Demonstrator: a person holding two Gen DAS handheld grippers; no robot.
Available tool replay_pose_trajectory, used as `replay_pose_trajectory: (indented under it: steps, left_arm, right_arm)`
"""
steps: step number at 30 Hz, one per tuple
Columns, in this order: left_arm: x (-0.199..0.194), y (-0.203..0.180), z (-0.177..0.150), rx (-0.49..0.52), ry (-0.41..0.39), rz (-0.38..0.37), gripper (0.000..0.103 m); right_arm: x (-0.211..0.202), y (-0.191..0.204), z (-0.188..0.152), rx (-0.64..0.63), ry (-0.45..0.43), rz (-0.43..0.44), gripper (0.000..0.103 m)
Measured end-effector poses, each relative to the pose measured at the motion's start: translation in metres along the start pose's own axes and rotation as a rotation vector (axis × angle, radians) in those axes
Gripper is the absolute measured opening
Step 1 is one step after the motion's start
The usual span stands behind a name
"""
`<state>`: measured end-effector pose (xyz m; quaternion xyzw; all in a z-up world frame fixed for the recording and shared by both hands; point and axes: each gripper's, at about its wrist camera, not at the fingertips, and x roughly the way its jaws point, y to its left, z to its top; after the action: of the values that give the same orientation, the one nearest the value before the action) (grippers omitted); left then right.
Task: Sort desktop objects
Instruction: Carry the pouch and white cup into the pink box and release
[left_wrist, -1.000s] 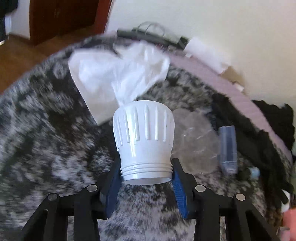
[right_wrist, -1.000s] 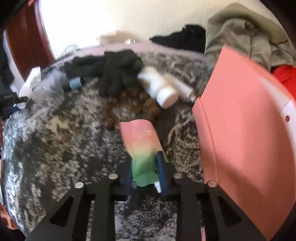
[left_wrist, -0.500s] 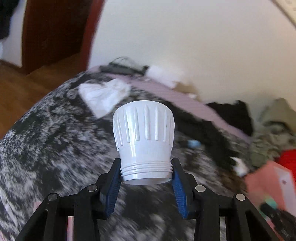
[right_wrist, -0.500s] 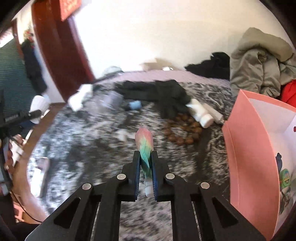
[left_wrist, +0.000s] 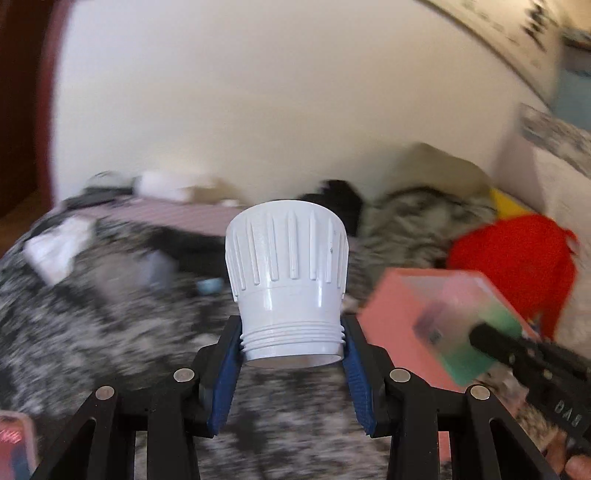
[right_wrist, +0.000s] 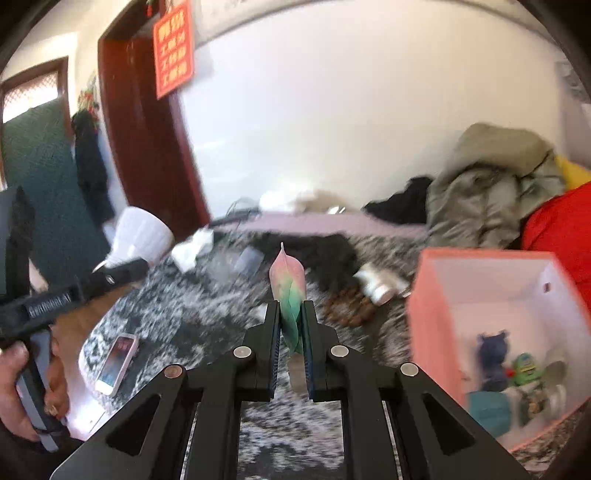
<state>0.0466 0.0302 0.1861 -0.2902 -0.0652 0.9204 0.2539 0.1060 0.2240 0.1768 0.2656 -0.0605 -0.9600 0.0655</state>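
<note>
box mouth: open upward, floor partly taken by toys (right_wrist: 517, 373) | approach past pink box (right_wrist: 424, 332): near wall faced | left edge: phone (right_wrist: 116, 363) lies there

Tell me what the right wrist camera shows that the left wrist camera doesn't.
Only the right wrist view shows the toys inside the pink box, the phone and the white bottles.

Only the left wrist view shows the threaded neck of the white cap squeezed between the left gripper fingers.

Both show the cap, the box, the red garment and the pink-green packet held by the right gripper.
</note>
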Motion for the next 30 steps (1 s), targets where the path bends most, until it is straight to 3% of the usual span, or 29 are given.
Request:
replay_pose_trajectory:
  steps: [8, 13, 17, 21, 23, 24, 25, 26, 27, 28, 30]
  left_arm:
    - [0.048, -0.108, -0.008, 0.142, 0.052, -0.137, 0.045]
    - [0.073, -0.171, -0.009, 0.213, 0.074, -0.212, 0.045]
    - [0.106, -0.223, -0.014, 0.265, 0.112, -0.267, 0.045]
    - [0.14, -0.255, -0.025, 0.3, 0.163, -0.287, 0.045]
    - [0.156, -0.263, -0.029, 0.322, 0.203, -0.284, 0.068]
    - [0.161, -0.263, -0.03, 0.326, 0.213, -0.277, 0.087]
    - [0.162, -0.261, -0.03, 0.325, 0.206, -0.265, 0.095]
    - [0.163, -0.259, -0.03, 0.324, 0.199, -0.253, 0.095]
    - [0.165, -0.256, -0.03, 0.323, 0.193, -0.241, 0.095]
    - [0.165, -0.248, -0.027, 0.309, 0.193, -0.228, 0.095]
    - [0.165, -0.234, -0.023, 0.28, 0.197, -0.213, 0.095]
  right_arm:
    - [-0.064, -0.063, 0.005, 0.083, -0.104, -0.119, 0.011]
    - [-0.101, -0.105, 0.001, 0.128, -0.156, -0.27, 0.011]
    - [-0.113, -0.155, -0.007, 0.201, -0.155, -0.374, 0.012]
    - [-0.107, -0.196, -0.013, 0.287, -0.138, -0.377, 0.012]
    - [-0.1, -0.207, -0.014, 0.311, -0.135, -0.363, 0.012]
    - [-0.096, -0.212, -0.015, 0.323, -0.133, -0.356, 0.018]
    - [-0.092, -0.218, -0.015, 0.336, -0.132, -0.349, 0.022]
    - [-0.089, -0.224, -0.016, 0.348, -0.13, -0.342, 0.031]
    - [-0.085, -0.229, -0.016, 0.36, -0.128, -0.335, 0.059]
    - [-0.081, -0.235, -0.017, 0.372, -0.127, -0.328, 0.076]
    - [-0.074, -0.246, -0.018, 0.396, -0.124, -0.314, 0.077]
